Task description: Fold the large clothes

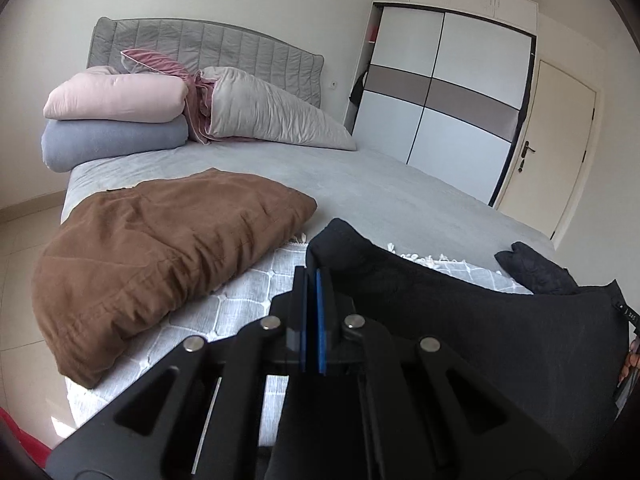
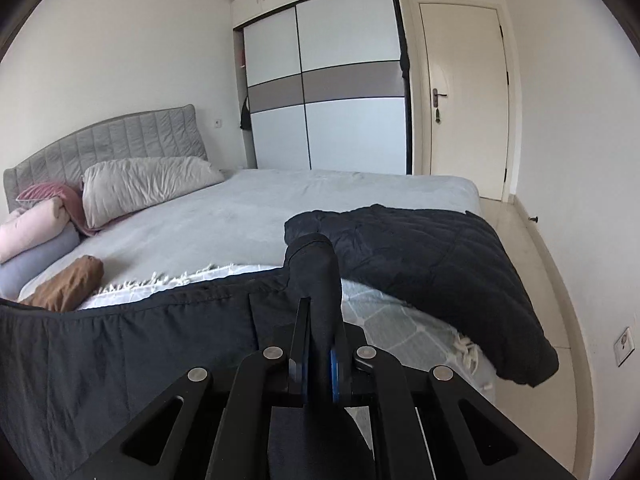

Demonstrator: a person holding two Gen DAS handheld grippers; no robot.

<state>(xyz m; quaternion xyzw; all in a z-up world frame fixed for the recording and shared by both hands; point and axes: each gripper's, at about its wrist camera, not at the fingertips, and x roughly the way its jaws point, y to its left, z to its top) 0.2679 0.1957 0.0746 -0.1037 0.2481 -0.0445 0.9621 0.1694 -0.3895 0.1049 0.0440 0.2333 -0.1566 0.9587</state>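
Both clamped shut on one black garment point(image 2: 120, 360): left hand-held gripper point(image 1: 314, 280) and right hand-held gripper point(image 2: 320, 320) pinching opposite ends, hem stretched crosswise along bed's point(image 2: 260, 216) foot edge.

Your dark garment point(image 1: 500, 332) runs off the lower frame edge, its small tag point(image 1: 631, 314) unreadable; the hand point(image 1: 629, 360) at the right rim is mostly cut off; the brown garment point(image 2: 66, 282) is half hidden behind dark cloth in your right view; the red object point(image 1: 24, 436) is clipped, unidentifiable

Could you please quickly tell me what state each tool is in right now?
Left tool: closed, gripping the black garment.
Right tool: closed, gripping the same black garment.
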